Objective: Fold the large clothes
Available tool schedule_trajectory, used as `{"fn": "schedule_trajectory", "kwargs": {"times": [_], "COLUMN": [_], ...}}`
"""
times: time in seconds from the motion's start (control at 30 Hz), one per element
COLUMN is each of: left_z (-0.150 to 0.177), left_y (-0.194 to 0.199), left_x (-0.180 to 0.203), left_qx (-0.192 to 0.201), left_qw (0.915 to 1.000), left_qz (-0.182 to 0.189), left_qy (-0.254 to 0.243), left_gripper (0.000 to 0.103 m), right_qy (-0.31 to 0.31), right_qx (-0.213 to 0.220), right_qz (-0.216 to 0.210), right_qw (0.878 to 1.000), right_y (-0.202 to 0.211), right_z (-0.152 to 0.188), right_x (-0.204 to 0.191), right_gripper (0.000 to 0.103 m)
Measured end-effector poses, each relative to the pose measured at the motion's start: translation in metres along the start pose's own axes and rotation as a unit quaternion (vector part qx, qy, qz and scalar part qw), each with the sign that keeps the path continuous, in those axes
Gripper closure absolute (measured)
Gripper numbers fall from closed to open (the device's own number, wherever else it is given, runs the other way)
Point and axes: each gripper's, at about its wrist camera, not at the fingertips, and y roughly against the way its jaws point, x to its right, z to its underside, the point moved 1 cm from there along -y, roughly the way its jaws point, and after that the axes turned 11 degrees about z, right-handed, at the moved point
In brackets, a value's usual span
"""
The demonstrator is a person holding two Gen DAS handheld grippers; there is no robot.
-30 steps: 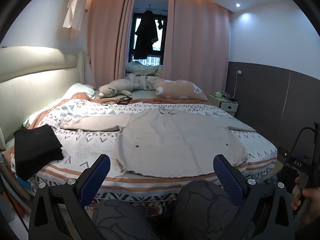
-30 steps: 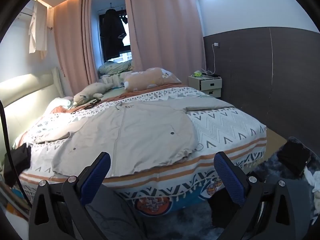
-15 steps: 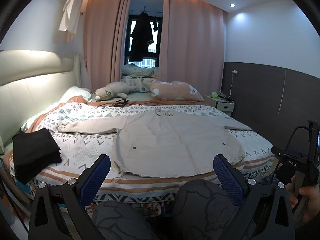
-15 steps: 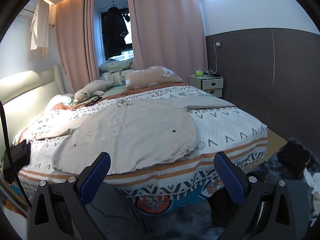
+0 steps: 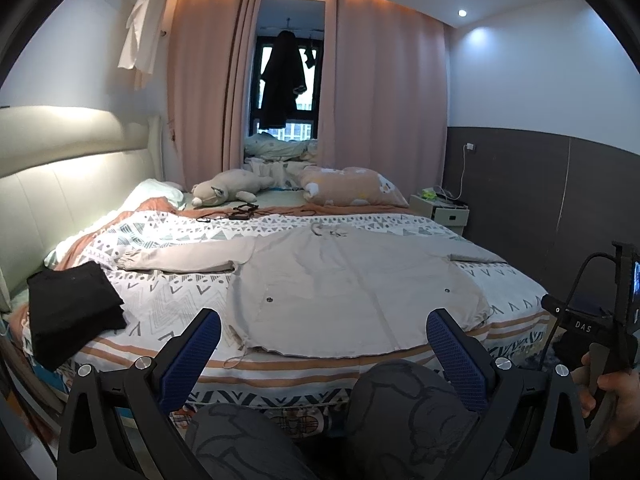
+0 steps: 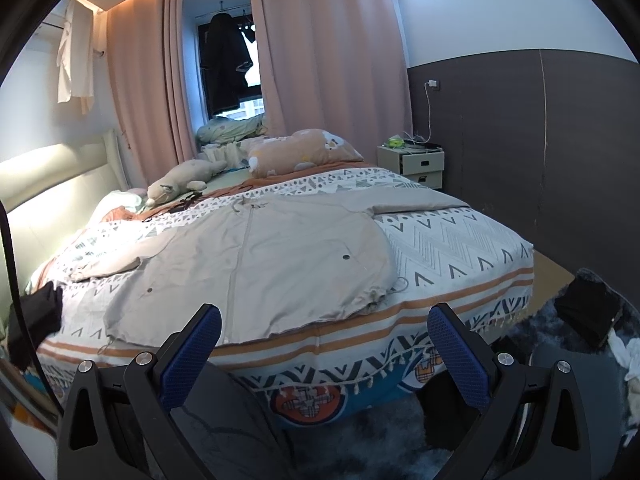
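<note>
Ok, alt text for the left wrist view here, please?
A beige jacket lies spread flat, unfolded, on a patterned bed, beyond the open left gripper. Folded black clothing sits on the bed's left edge; the person's knees show below.

We note pink curtains (image 5: 384,92) flanking a dark window (image 5: 286,92), white upper walls over a dark panelled wainscot (image 6: 520,128). A padded headboard (image 5: 60,184) glows under cove light; a white nightstand (image 6: 412,162) stands by the bed (image 6: 460,248).

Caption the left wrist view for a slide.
Open left claw faces a beige jacket spread flat on the bed.
</note>
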Motion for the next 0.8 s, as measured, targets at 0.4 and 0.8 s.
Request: {"fn": "schedule_trajectory", "kwargs": {"times": [0.4, 0.8], "left_z": [0.0013, 0.004], "left_y": [0.0006, -0.0011], "left_x": [-0.0022, -0.0041], "left_qx": [0.0, -0.004], "left_qw": [1.0, 1.0], "left_qz": [0.0, 0.0], "left_qy": [0.006, 0.009], "left_gripper": [0.0, 0.0], "right_qy": [-0.001, -0.002], "right_qx": [-0.002, -0.007], "right_qz": [-0.001, -0.002], "right_qw": [1.0, 1.0], "right_y": [-0.0002, -0.0015], "right_z": [0.0028, 0.0046], "right_x": [0.0014, -0.0005], "right_gripper": [0.0, 0.0]}}
